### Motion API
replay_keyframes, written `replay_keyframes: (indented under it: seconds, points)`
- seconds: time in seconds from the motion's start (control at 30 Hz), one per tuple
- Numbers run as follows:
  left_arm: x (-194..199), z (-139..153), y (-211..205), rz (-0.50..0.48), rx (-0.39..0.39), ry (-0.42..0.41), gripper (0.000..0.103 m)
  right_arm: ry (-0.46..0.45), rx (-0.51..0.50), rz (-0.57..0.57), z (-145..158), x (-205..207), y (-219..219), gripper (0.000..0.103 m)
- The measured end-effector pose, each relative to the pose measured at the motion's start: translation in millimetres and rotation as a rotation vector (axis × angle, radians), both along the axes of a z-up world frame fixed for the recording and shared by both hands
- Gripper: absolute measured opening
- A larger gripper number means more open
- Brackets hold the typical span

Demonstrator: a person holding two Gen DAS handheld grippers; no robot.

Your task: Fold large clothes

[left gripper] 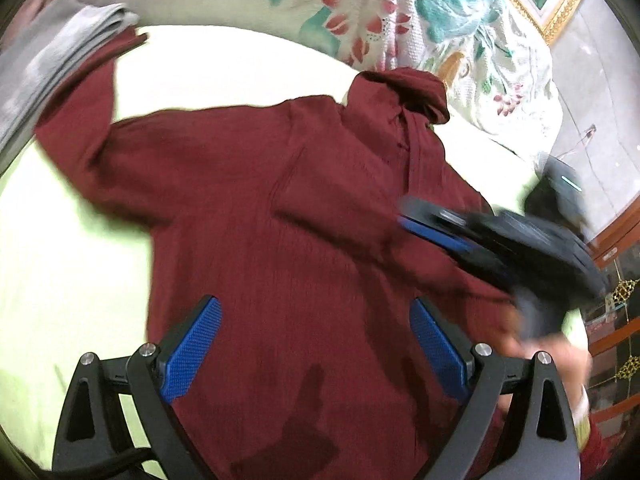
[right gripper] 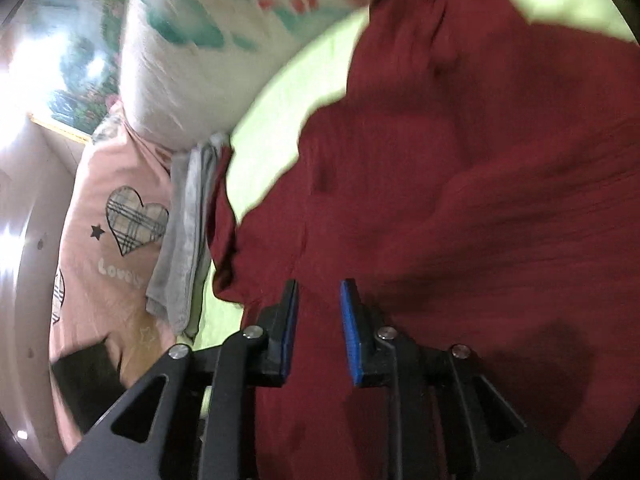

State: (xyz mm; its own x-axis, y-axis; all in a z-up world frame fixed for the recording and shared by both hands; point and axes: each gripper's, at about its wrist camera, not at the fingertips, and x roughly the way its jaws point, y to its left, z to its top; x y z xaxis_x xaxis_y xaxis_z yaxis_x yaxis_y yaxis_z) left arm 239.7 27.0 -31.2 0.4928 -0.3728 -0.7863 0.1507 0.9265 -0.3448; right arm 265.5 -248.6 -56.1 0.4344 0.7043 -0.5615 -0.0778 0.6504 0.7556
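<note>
Blue-padded left gripper (left gripper: 316, 344) hangs with jaws spread wide and empty over the dark red ribbed sweater (left gripper: 280, 208), which lies flat on the pale green bed sheet (left gripper: 60, 280). Farther right, the right gripper (right gripper: 319, 320) has a narrow gap between its pads, nothing pinched. Beyond lie a folded grey garment (left gripper: 52, 60) and a floral quilt (left gripper: 380, 12).
</note>
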Motion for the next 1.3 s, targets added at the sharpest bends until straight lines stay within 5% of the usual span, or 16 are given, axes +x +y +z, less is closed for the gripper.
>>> replay_keyframes:
  seconds: [0.2, 0.3, 0.37, 0.43, 0.67, 0.7, 0.77, 0.87, 0.9, 0.97, 1.0, 1.1, 1.2, 1.3]
  points:
    - [78.8, -23.0, -43.6, -0.111, 0.13, 0.012, 0.081, -0.067, -0.05, -0.14, 35.4, -59.0, -60.2, 0.029]
    - [99.7, -37.1, -59.5, -0.151, 0.172, 0.031, 0.061, -0.072, -0.104, -0.205, 43.3, -87.3, -81.9, 0.034]
    - [107.3, -44.1, -67.6, -0.17, 0.198, 0.025, 0.023, -0.071, -0.097, -0.248, 45.1, -109.2, -98.2, 0.034]
    - [106.6, -44.8, -74.7, -0.191, 0.213, -0.006, 0.0, -0.066, -0.118, -0.285, 45.7, -122.4, -108.1, 0.035]
    - [101.6, -22.7, -26.4, 0.044, 0.281, -0.113, 0.0, -0.077, -0.201, -0.414, 58.5, -142.1, -147.6, 0.035]
    - [101.8, -22.3, -16.0, 0.073, 0.281, -0.11, 0.0, -0.074, -0.236, -0.442, 60.1, -141.6, -156.0, 0.042]
    - [103.7, -20.3, -3.3, 0.053, 0.18, -0.083, 0.0, -0.043, -0.283, -0.482, 57.1, -139.0, -170.3, 0.066]
    - [97.8, -9.2, -11.5, -0.041, 0.083, -0.093, 0.003, -0.034, -0.251, -0.521, 53.8, -139.1, -186.5, 0.068]
    - [98.3, -8.5, -18.7, -0.064, 0.099, -0.09, 0.011, -0.032, -0.244, -0.532, 53.3, -140.9, -189.7, 0.068]
    - [105.1, -15.1, -36.0, -0.077, 0.182, -0.067, 0.067, -0.032, -0.241, -0.547, 52.9, -145.2, -191.7, 0.068]
    - [108.2, -20.4, -42.8, -0.074, 0.215, -0.066, 0.068, -0.03, -0.238, -0.542, 51.7, -146.1, -191.7, 0.068]
    - [120.6, -40.7, -55.3, -0.085, 0.254, -0.007, 0.057, -0.021, -0.233, -0.528, 48.4, -146.5, -188.8, 0.068]
    - [123.6, -50.1, -70.4, -0.146, 0.26, -0.014, 0.01, -0.028, -0.233, -0.522, 49.3, -144.5, -187.8, 0.068]
    - [113.4, -40.2, -79.2, -0.146, 0.316, -0.1, 0.002, -0.036, -0.236, -0.527, 52.9, -141.8, -191.7, 0.068]
